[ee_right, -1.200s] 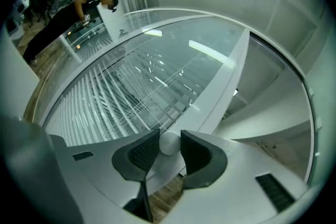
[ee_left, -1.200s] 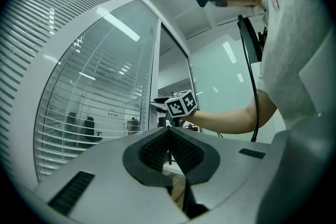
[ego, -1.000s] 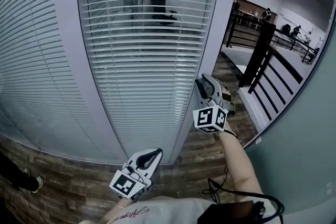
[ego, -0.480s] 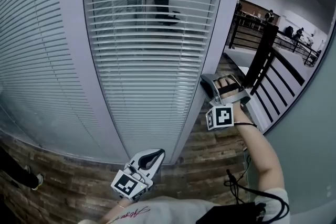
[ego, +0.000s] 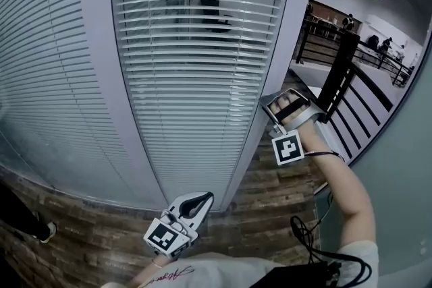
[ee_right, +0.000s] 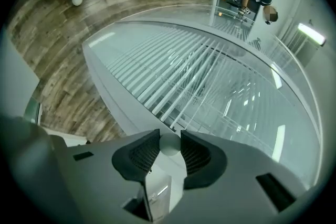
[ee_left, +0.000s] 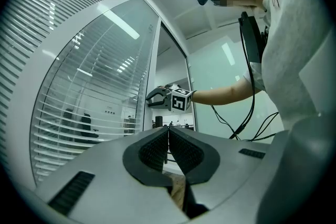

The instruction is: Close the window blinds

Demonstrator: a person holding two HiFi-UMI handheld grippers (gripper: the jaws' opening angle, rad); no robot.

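Observation:
White slatted blinds hang behind the glass of the middle pane, slats tilted partly open, with an office chair showing through. My right gripper is pressed to the pane's right-hand frame. In the right gripper view it is shut on a small round grey knob, a pad touching each side. The knob is hidden in the head view. My left gripper hangs low near the frame's foot, jaws shut with nothing between them.
A second pane with blinds stands to the left. A black railing runs off to the right over wood-plank flooring. A black cable dangles by my right arm. A person's shoe shows at the lower left.
My right gripper has twisted on the frame: its marker cube has swung from below-left to below-right, and the forearm has shifted right. The left gripper has stayed put.

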